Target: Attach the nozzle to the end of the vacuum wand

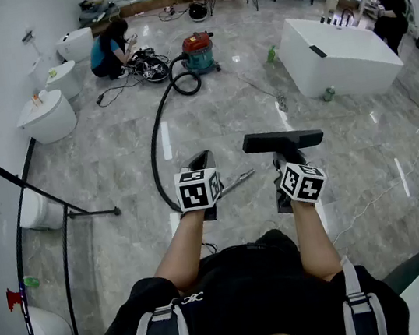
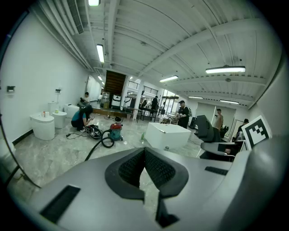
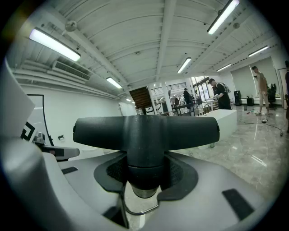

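Note:
A black T-shaped floor nozzle (image 1: 283, 141) (image 3: 145, 131) is held above the marble floor, with my right gripper (image 1: 280, 162) (image 3: 144, 173) shut on its neck. A silvery tube end (image 3: 142, 193) shows just below that neck. A thin silvery wand (image 1: 237, 183) lies slanted between the two grippers; whether it joins the nozzle I cannot tell. The black hose (image 1: 155, 144) runs from the red vacuum cleaner (image 1: 198, 52) to beside my left gripper (image 1: 201, 158). In the left gripper view that gripper (image 2: 145, 164) is shut with nothing between its pads.
A white rectangular tub (image 1: 341, 55) stands at the far right, with a green bottle (image 1: 271, 54) near it. Toilets (image 1: 48, 117) line the left wall. A person (image 1: 108, 49) crouches by cables at the back. A black curved rail (image 1: 60, 218) stands at the left.

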